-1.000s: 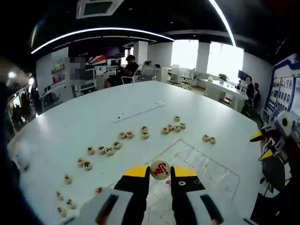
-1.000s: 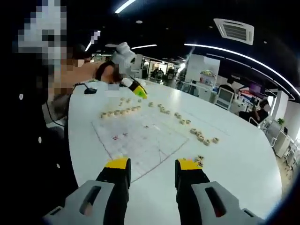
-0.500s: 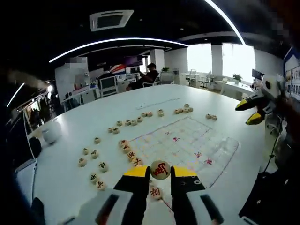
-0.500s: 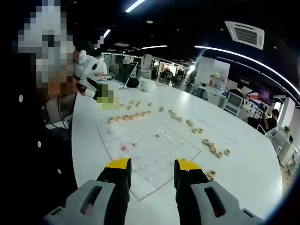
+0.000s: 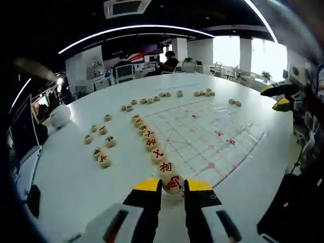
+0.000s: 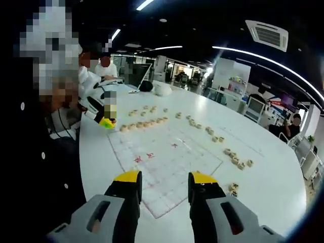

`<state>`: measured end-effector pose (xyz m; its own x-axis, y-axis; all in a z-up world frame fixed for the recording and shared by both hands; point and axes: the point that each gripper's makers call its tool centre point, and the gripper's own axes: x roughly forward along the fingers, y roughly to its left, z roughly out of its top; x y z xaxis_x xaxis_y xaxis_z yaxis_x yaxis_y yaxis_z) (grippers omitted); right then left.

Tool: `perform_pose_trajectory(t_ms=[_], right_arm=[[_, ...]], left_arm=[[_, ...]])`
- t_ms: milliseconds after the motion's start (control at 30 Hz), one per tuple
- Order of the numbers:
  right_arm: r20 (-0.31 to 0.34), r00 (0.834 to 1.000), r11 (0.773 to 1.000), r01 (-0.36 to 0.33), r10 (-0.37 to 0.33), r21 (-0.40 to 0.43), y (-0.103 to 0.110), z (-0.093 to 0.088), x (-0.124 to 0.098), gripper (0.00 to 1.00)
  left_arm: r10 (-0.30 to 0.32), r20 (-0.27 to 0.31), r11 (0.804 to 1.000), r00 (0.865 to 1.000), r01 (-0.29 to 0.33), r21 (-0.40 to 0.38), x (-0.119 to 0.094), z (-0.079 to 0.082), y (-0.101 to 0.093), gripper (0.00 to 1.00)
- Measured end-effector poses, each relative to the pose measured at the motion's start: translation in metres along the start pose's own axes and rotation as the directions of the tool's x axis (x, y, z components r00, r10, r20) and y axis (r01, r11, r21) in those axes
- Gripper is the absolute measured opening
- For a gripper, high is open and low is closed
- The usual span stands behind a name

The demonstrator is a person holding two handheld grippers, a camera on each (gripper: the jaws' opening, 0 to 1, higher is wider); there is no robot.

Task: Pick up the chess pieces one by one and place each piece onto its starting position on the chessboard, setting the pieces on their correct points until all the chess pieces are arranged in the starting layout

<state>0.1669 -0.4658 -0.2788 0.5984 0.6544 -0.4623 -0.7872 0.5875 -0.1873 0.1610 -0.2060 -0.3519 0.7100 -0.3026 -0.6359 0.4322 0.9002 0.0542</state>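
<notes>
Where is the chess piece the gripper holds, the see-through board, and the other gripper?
held chess piece (image 5: 173, 184): left gripper view, its red-marked top face.
chessboard (image 5: 200, 136): left gripper view, bare grid middle.
right gripper (image 6: 164, 184): right gripper view, between its yellow tips.

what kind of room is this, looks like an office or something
Most likely an open-plan office. A large white table holds the chessboard, with desks and monitors behind, a seated person at the far end, and a ceiling air vent.

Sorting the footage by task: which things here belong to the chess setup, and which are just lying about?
Job:
left tongs shut on a red-marked piece
row of pieces along the chessboard edge
loose pieces on the table
right tongs, open

Lying about:
white object
office chairs
</notes>
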Motion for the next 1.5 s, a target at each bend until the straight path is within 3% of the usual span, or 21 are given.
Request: perform_pose_trajectory(t_ms=[300, 833, 1100, 1367, 1500], right_arm=[[-0.009, 1.0, 1.0, 0.003, -0.003, 0.005, 0.002, -0.002, 0.001, 0.37], [-0.024, 1.0, 1.0, -0.006, 0.006, 0.003, 0.004, -0.006, 0.005, 0.37], [-0.027, 1.0, 1.0, -0.006, 0.007, 0.018, 0.006, -0.01, 0.004, 0.37], [-0.019, 1.0, 0.999, 0.008, -0.008, 0.039, 0.005, -0.015, -0.001, 0.38], [-0.008, 1.0, 0.998, 0.021, -0.02, 0.058, 0.003, -0.018, -0.006, 0.38]], left_arm=[[-0.022, -0.044, 1.0, 0.999, 0.021, -0.009, 0.012, -0.01, -0.008, 0.2], [-0.007, -0.031, 1.0, 1.0, 0.007, 0.001, 0.016, -0.006, -0.008, 0.2], [-0.031, -0.015, 0.999, 0.999, 0.031, 0.027, 0.013, -0.003, -0.013, 0.32], [-0.013, 0.04, 0.998, 0.999, 0.011, 0.059, 0.003, 0.013, -0.003, 0.4], [-0.047, 0.084, 0.994, 0.995, 0.038, 0.104, 0.002, 0.031, -0.007, 0.45]])
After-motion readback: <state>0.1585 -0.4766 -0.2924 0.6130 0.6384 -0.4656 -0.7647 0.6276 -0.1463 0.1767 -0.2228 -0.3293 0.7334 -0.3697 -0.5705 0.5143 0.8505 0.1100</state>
